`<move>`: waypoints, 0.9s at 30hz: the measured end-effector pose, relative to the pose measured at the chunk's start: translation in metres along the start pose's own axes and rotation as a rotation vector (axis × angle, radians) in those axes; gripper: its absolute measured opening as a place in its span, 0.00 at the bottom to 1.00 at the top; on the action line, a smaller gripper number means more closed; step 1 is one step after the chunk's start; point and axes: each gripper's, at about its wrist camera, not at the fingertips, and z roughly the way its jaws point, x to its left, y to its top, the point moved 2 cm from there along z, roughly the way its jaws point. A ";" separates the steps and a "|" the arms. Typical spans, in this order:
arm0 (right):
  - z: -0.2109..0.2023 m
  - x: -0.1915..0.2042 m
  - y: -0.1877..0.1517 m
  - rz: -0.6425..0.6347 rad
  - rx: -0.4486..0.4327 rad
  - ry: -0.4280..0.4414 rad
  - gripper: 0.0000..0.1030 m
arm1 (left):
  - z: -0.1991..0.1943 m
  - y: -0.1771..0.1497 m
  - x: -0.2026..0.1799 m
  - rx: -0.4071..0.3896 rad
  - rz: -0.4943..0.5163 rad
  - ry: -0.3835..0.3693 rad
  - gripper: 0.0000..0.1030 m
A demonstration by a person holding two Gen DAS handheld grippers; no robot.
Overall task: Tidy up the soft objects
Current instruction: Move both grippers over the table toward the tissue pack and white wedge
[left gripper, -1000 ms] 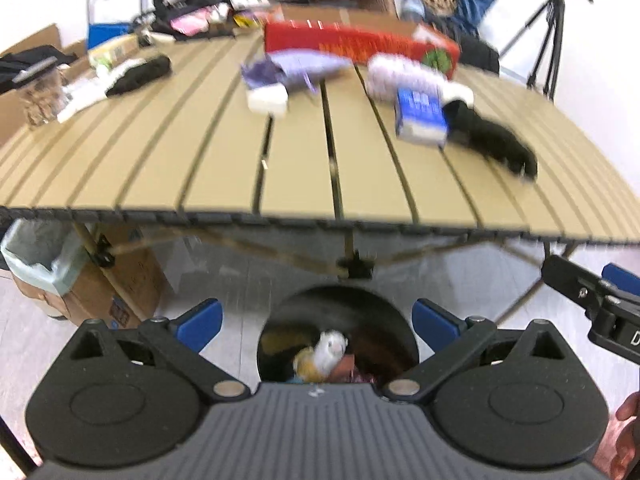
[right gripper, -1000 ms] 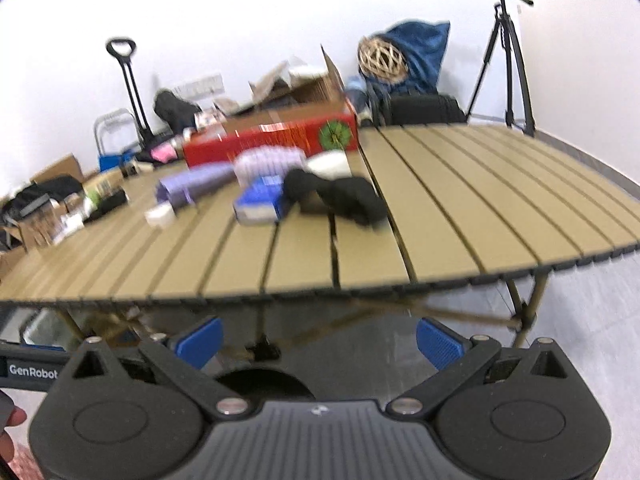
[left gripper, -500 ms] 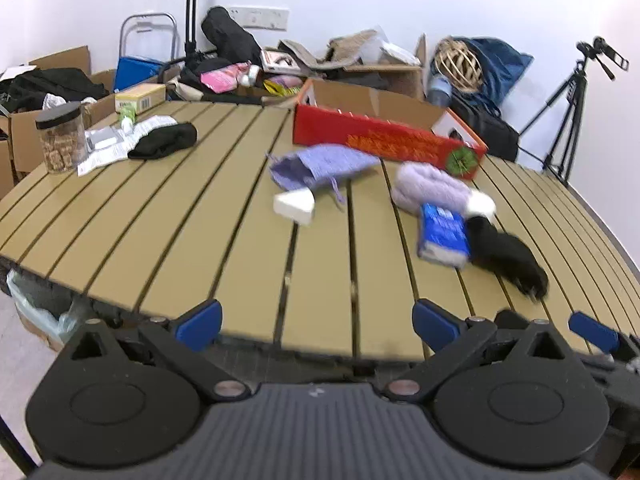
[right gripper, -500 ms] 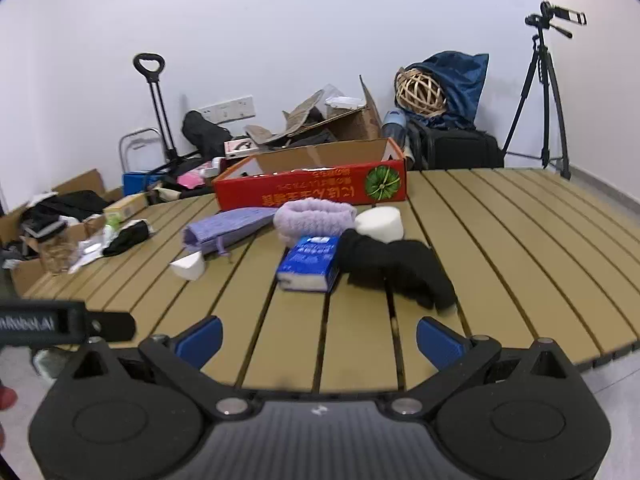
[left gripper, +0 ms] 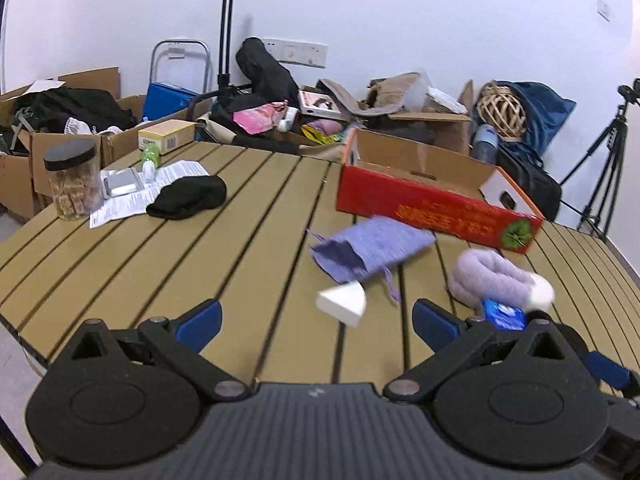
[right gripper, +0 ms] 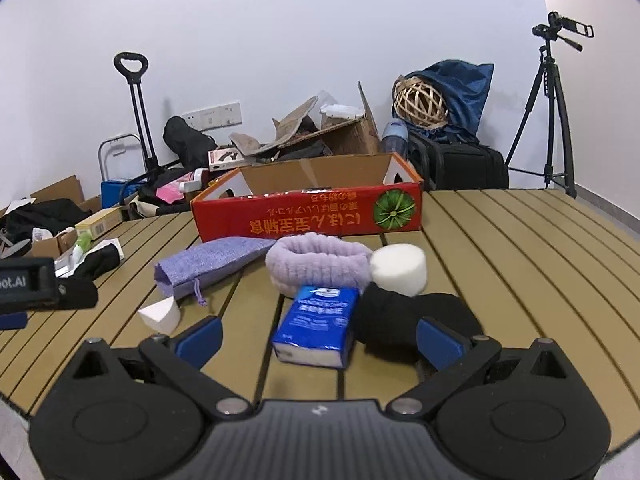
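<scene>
On the slatted table lie a purple drawstring pouch (left gripper: 370,247) (right gripper: 216,262), a white wedge sponge (left gripper: 342,303) (right gripper: 160,314), a fluffy lilac headband (left gripper: 490,278) (right gripper: 318,260), a white foam cylinder (right gripper: 398,263), a blue tissue pack (right gripper: 316,326) and a black cloth (right gripper: 404,314). A red open cardboard box (left gripper: 432,196) (right gripper: 308,208) stands behind them. My left gripper (left gripper: 316,322) is open near the wedge sponge. Open too, my right gripper (right gripper: 318,336) hovers just before the tissue pack. Nothing is held.
At the table's left lie a second black cloth (left gripper: 186,197), papers (left gripper: 132,196), a jar of biscuits (left gripper: 74,178) and a small bottle (left gripper: 150,158). Boxes, bags, a trolley (left gripper: 226,40) and a tripod (right gripper: 550,116) crowd the floor beyond.
Both grippers have risen from below the table's edge to above its surface and moved in toward the soft objects. Both stay open.
</scene>
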 end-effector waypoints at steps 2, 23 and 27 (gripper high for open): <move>0.010 0.003 0.000 -0.001 0.020 0.004 1.00 | 0.009 0.004 0.003 0.000 0.003 0.014 1.00; 0.041 0.007 -0.013 -0.010 0.040 -0.036 0.88 | 0.044 -0.002 0.025 0.044 -0.014 0.043 1.00; 0.034 0.009 -0.019 -0.028 0.040 -0.032 0.87 | 0.043 -0.004 0.025 0.047 -0.011 0.044 1.00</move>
